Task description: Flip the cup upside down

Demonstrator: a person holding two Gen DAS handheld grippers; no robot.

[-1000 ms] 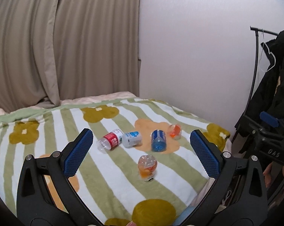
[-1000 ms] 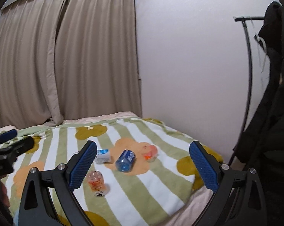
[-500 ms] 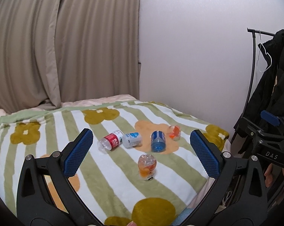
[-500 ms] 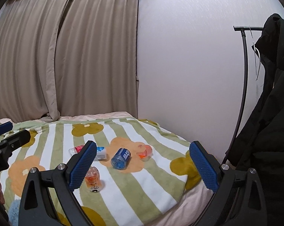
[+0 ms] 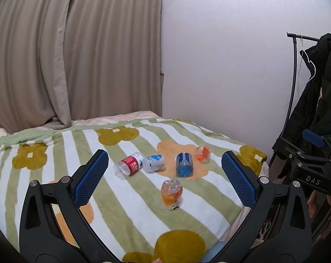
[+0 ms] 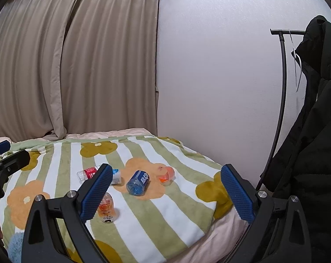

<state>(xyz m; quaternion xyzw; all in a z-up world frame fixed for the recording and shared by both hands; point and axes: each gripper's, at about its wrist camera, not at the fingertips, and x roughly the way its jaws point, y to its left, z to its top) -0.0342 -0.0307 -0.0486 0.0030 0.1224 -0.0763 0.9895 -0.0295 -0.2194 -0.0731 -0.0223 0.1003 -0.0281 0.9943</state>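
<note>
The right gripper (image 6: 165, 194) is pulling back and swinging toward 3 o'clock, bringing the red bottle (image 6: 88, 173) into view; the left gripper (image 5: 164, 175) is tilting slightly upward.

wide-spread left tongs (image 5: 165, 171) above five cups (image 5: 172, 194) on striped blanket (image 5: 126, 199)

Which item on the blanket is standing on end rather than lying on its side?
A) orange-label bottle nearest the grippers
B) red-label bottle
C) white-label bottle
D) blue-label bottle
A: the orange-label bottle stands on end, neck down, on the blanket, while the red-label bottle, white-label bottle and blue-label bottle all lie on their sides.
</note>
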